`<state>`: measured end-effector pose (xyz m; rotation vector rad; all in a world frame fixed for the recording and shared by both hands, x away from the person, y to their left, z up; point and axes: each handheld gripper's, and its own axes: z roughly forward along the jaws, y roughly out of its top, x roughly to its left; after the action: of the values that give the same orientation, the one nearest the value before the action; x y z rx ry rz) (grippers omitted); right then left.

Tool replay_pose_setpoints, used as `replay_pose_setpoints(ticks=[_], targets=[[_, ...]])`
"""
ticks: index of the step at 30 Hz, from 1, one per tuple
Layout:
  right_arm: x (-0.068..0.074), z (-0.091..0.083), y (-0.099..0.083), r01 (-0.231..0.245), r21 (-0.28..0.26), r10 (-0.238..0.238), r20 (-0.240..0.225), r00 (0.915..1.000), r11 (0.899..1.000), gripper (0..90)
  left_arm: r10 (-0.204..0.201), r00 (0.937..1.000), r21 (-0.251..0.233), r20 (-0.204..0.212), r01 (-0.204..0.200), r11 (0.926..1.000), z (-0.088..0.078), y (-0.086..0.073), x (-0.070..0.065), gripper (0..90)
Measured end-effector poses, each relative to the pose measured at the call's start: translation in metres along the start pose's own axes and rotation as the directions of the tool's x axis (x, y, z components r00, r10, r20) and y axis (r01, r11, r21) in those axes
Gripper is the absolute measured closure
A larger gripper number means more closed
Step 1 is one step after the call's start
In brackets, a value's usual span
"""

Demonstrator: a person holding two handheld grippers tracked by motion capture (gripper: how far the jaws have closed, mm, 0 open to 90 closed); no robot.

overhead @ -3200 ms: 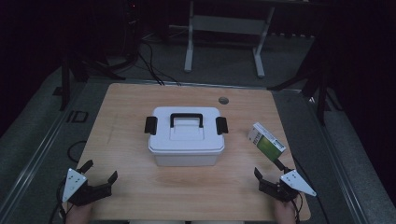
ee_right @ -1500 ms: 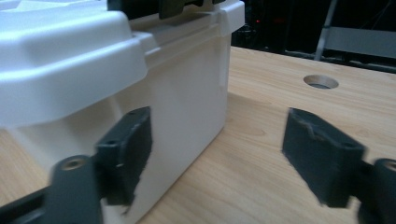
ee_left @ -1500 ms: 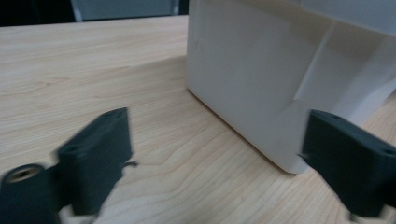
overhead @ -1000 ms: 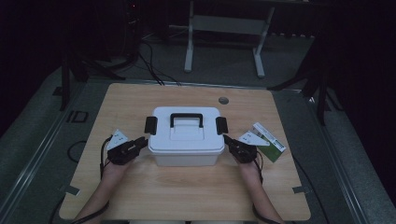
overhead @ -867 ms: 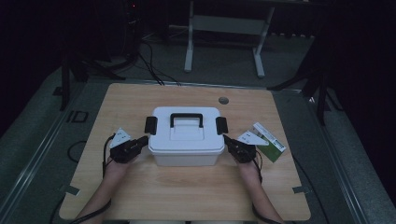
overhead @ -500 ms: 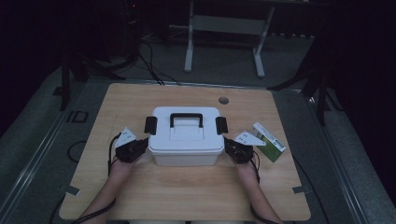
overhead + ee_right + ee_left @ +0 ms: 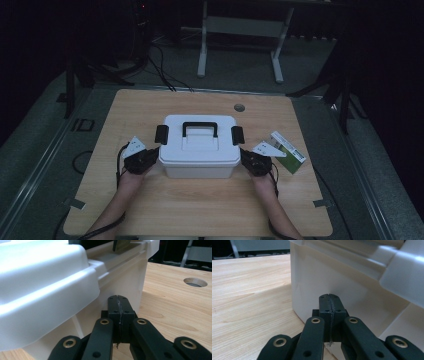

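White box (image 7: 199,147), black handle on top, table hole (image 7: 195,282) behind.

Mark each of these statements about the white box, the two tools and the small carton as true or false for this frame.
1. Both tools have their jaws closed. True: the left tool and the right tool each show jaws pressed together with nothing between them.
2. The white box has its lid off. False: the lid sits on it, black handle on top.
3. The tools sit at opposite ends of the box. True.
4. The green and white carton lies on the box. False: it lies on the table, to the right of the box.
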<state>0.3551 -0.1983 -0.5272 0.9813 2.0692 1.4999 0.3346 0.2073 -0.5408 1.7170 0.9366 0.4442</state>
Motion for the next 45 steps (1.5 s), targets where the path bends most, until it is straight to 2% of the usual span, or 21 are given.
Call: replay_pose_setpoints(ticks=[10,31,39,45], targets=[[0.008,-0.017,-0.005,0.024,0.013,-0.024,-0.012,0.9996,1.000,90.0,-0.005,0.9998,0.007,0.020,0.005,1.0000,-0.008,-0.004,-0.011,90.0],[0.022,-0.046,-0.019,0.012,0.003,-0.012,-0.037,0.9993,1.000,90.0,-0.012,0.9973,0.012,0.073,0.011,0.9999,-0.029,-0.017,-0.035,90.0],[0.026,-0.060,-0.024,0.015,0.008,-0.015,-0.043,0.9990,1.000,90.0,-0.002,0.9956,0.022,0.094,0.000,0.9998,-0.034,-0.020,-0.045,90.0],[0.029,-0.071,-0.026,0.032,0.015,-0.031,-0.049,0.9983,0.999,90.0,-0.009,0.9938,0.022,0.111,0.006,0.9997,-0.035,-0.021,-0.051,90.0]])
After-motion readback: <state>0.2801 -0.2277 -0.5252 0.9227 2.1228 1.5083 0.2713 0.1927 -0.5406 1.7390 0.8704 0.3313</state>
